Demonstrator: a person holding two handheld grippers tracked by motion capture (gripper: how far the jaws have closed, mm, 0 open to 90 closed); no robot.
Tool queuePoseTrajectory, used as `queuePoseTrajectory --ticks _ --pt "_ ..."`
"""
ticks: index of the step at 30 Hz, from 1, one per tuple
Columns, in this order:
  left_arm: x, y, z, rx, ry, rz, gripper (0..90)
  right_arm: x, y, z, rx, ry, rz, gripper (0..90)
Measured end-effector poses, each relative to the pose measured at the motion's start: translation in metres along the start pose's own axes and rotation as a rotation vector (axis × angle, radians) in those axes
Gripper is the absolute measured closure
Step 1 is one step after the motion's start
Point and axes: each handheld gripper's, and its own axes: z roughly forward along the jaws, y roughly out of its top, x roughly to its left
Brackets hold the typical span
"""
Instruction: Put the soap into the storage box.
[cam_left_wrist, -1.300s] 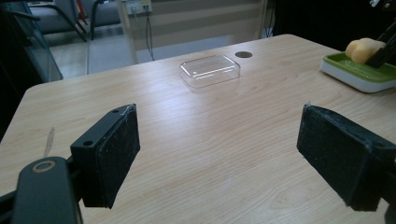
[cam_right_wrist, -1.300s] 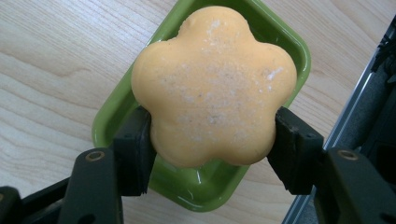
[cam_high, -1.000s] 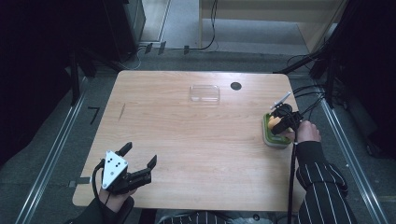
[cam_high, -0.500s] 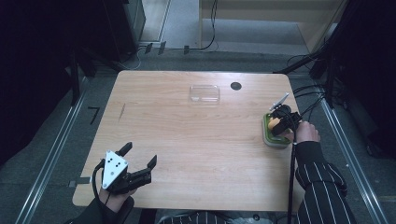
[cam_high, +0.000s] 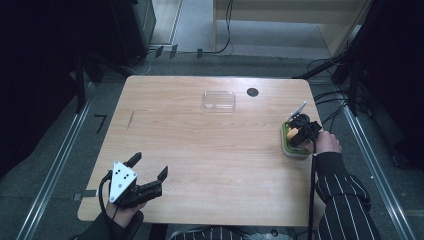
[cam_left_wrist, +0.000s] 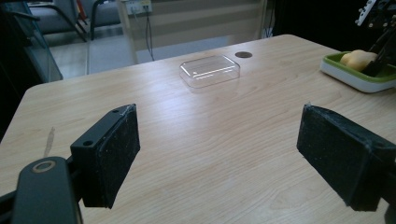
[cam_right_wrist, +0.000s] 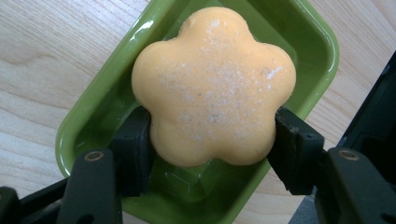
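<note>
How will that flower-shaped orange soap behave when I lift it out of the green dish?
The soap looks like a solid, stiff block, so it should hold its shape. Its lobed edges give the right gripper uneven contact on both sides, so it might twist. The glossy green dish may be wet; expect some slipperiness.

Left gripper (cam_high: 150, 176): black body with two flat rectangular black jaws, faces finely scuffed; a grey three-cornered plate (cam_high: 121, 176) with small dark dots sits on top. In the left gripper view, a round screw eyelet (cam_left_wrist: 44, 166) shows at 8 o'clock. Right gripper (cam_high: 298, 131): black housing, with a black cable (cam_high: 313, 190) trailing toward 6 o'clock; ringed screws (cam_right_wrist: 94, 156) mark each jaw arm. The right forearm wears a dark sleeve (cam_high: 345, 192) with thin white stripes.
</note>
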Motion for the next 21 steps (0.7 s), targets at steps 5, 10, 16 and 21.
queuePoseTrajectory --ticks 5,10,16,21 --pt "0.0 0.0 0.0 0.001 -0.001 -0.001 13.7 0.0 0.0 0.0 -0.003 0.002 0.0 37.5" --pt "-0.001 0.0 0.001 -0.001 -0.002 -0.001 13.7 0.0 -0.001 -0.002 -0.004 0.0 -0.005 37.6" --pt "-0.001 0.001 0.002 0.001 -0.005 0.003 13.7 -0.001 -0.004 -0.006 -0.007 0.01 0.011 35.2" --pt "-0.001 0.001 0.002 0.0 -0.004 0.0 13.7 -0.002 -0.007 -0.012 -0.01 0.014 0.029 26.7"
